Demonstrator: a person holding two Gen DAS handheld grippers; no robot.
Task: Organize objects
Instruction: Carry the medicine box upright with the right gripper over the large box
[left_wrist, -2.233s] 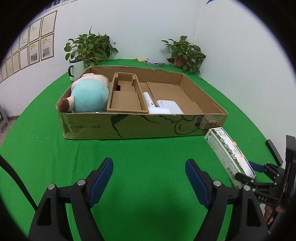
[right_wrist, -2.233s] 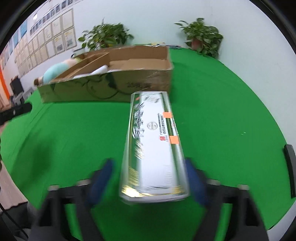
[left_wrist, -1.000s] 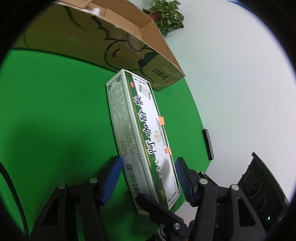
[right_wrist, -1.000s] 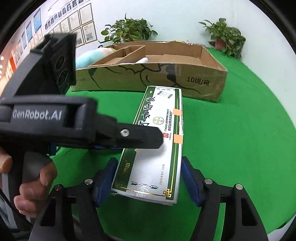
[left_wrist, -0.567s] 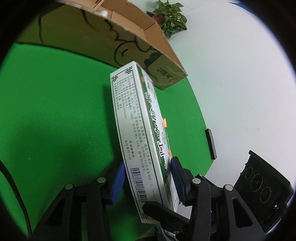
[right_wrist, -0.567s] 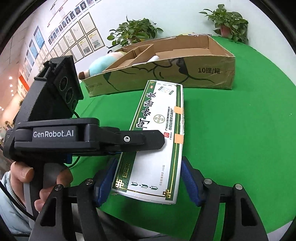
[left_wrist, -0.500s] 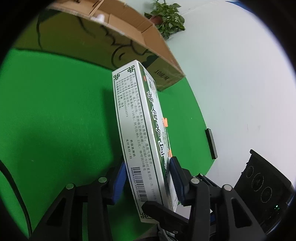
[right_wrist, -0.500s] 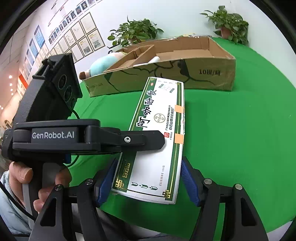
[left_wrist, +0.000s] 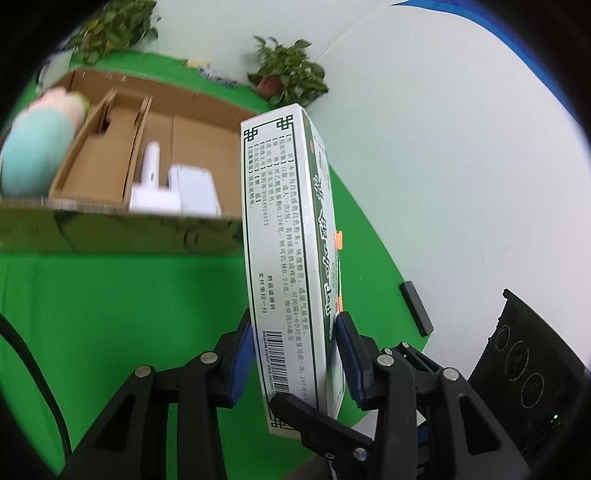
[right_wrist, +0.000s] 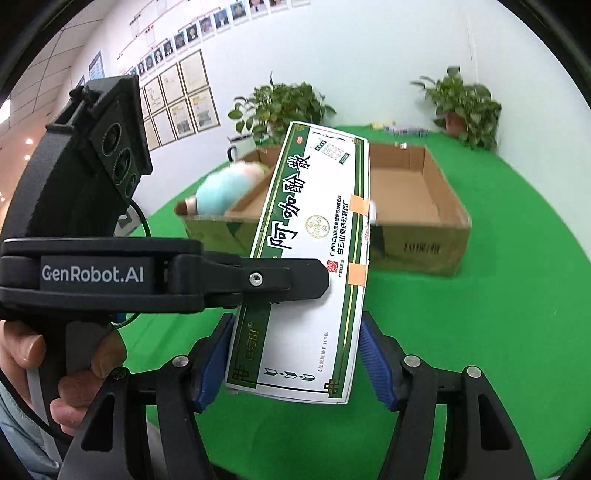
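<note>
A long white-and-green medicine box is held in the air by both grippers. My left gripper is shut on its near end, clamping its flat faces. My right gripper is shut on the same end of the medicine box across its width. The left gripper's finger lies across the box's top face in the right wrist view. The open cardboard box stands on the green table beyond; it also shows in the right wrist view.
The cardboard box holds a teal and pink plush toy, a cardboard divider and white items. Potted plants stand at the table's back. A black bar lies near the table's right edge.
The medicine box has been lifted off the table with both grippers on it, and its far end now points over the cardboard box. The left gripper closed on it about a second ago.
</note>
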